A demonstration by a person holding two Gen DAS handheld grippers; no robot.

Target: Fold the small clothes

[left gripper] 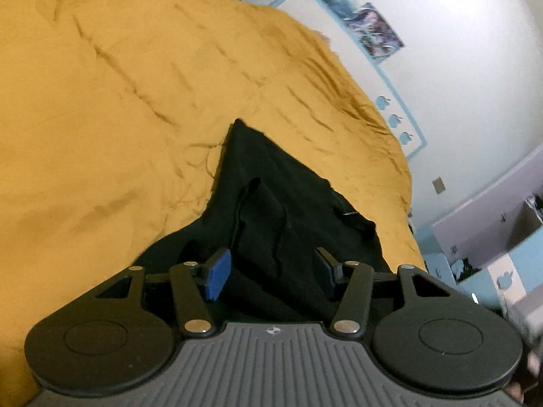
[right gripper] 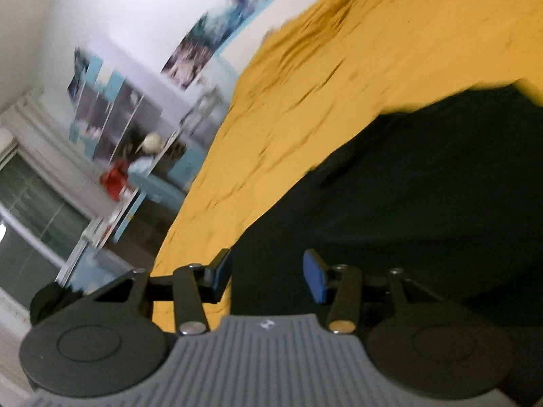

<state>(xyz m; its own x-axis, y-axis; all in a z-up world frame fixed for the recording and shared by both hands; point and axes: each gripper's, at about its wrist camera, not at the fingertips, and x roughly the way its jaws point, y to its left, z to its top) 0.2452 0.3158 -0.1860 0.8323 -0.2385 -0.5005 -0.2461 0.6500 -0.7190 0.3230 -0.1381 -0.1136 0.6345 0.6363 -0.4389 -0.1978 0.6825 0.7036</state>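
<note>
A black garment [left gripper: 278, 203] lies on a mustard-yellow bedspread [left gripper: 118, 101]. In the left wrist view it reaches from my gripper up to a pointed corner, with folds and a seam across it. My left gripper [left gripper: 271, 273] is open, its blue pads [left gripper: 219, 273] just above the garment's near part. In the right wrist view the same black garment [right gripper: 424, 196] fills the right side over the yellow bedspread [right gripper: 339, 84]. My right gripper [right gripper: 269, 276] is open over the garment's left edge, holding nothing.
A white wall with posters [left gripper: 373, 30] and a blue border runs behind the bed. Purple and blue shelving [left gripper: 492, 230] stands past the bed's right edge. In the right wrist view, shelves with a red object [right gripper: 115, 179] and a window [right gripper: 30, 210] are at the left.
</note>
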